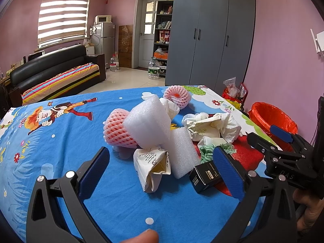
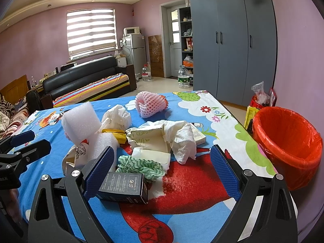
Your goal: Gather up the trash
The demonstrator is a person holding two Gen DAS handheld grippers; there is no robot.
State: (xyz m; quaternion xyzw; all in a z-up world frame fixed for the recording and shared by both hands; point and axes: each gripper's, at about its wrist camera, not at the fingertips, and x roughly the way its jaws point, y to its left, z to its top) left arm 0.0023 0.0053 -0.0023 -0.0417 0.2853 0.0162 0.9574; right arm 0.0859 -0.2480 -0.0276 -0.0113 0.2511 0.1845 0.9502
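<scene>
Left hand-held gripper [image 1: 162,168] and right hand-held gripper [image 2: 162,168] apparently gape wide, level.

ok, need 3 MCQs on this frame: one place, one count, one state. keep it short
1. Where is the orange-lined bin?
A. on the sofa
B. beside the table's right edge
C. in the middle of the table

2. How many pink foam fruit nets are on the table?
A. two
B. none
C. five

3. What state is the right claw in?
A. shut on the black box
B. shut on a tissue
C. open

Answers:
1 B, it stands off the table at right.
2 A, one near, one far.
3 C, its fingers spread wide, holding nothing.
</scene>
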